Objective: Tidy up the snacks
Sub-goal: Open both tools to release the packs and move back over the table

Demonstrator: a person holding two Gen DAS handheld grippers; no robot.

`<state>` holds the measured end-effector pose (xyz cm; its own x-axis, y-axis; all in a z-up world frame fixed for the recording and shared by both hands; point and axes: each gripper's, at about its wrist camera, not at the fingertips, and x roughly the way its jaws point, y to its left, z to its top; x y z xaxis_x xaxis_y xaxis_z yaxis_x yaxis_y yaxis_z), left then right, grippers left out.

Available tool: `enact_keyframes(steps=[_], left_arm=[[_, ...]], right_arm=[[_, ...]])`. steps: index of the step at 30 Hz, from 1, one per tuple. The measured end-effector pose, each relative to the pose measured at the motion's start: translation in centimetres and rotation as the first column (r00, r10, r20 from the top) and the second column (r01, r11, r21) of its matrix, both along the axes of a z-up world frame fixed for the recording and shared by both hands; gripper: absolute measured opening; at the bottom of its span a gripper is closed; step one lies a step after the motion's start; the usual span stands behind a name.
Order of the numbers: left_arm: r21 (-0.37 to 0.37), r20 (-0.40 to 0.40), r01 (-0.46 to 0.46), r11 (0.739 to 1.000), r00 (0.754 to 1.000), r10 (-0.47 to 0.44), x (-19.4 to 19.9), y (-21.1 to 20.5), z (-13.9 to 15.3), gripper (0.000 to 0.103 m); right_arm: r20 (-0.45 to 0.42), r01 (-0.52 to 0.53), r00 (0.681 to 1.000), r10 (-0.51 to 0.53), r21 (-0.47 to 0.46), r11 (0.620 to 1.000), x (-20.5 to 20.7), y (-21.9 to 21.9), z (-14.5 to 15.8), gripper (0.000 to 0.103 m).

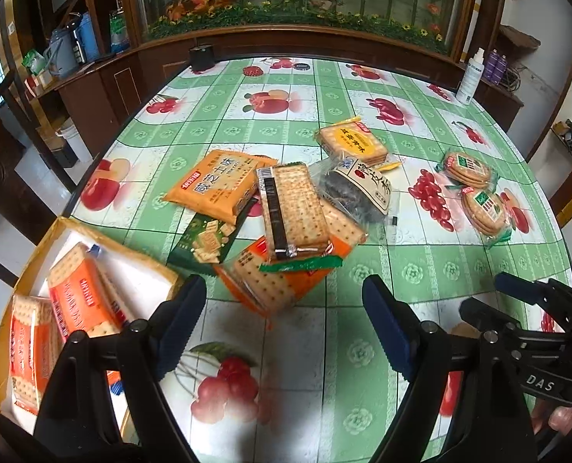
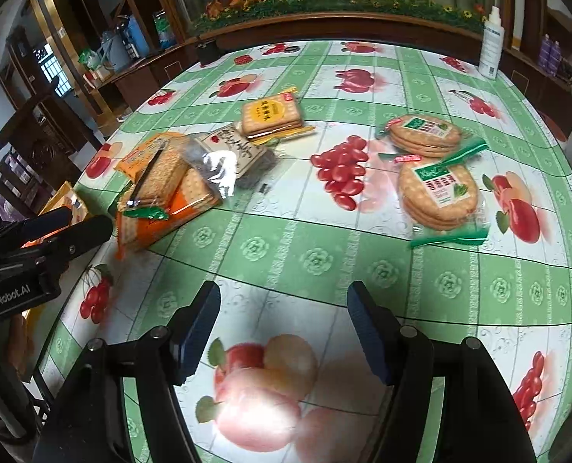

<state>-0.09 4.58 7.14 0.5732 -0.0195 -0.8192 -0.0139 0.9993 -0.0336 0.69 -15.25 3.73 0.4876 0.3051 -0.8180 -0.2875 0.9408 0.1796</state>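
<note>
A pile of snack packs lies mid-table: an orange cheese-cracker pack [image 1: 218, 185], a green pack [image 1: 205, 239], a clear soda-cracker pack [image 1: 293, 208] and a dark plum bag [image 1: 359, 189]. A yellow cracker pack [image 1: 351, 142] sits behind the pile. Two round-cracker packs [image 2: 423, 135] [image 2: 438, 196] lie to the right. A yellow-rimmed box [image 1: 139, 274] at lower left holds orange cracker packs [image 1: 81, 293]. My left gripper [image 1: 286, 328] hovers open over bare tablecloth just short of the pile. My right gripper [image 2: 285, 332] is open and empty, with the round packs ahead and to its right.
A green fruit-print cloth covers the table [image 2: 324, 258]. A white spray bottle [image 1: 469, 77] and a small black object [image 1: 202, 58] stand at the far edge. A wooden cabinet runs behind. A dark chair [image 2: 23, 135] stands off the table's left side.
</note>
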Motion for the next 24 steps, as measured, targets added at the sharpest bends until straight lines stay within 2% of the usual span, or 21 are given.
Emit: enact_keyframes(steps=[9, 24], left_arm=[[-0.036, -0.045, -0.017, 0.999, 0.999, 0.015, 3.0, 0.0, -0.8, 0.083], [-0.082, -0.110, -0.055, 0.995, 0.993, 0.046, 7.4, 0.4, -2.8, 0.083]], right_arm=[[-0.009, 0.013, 1.000, -0.013, -0.002, 1.000, 1.0, -1.3, -0.2, 0.069], [-0.001, -0.022, 1.000, 0.022, -0.017, 1.000, 3.0, -0.3, 0.1, 0.071]])
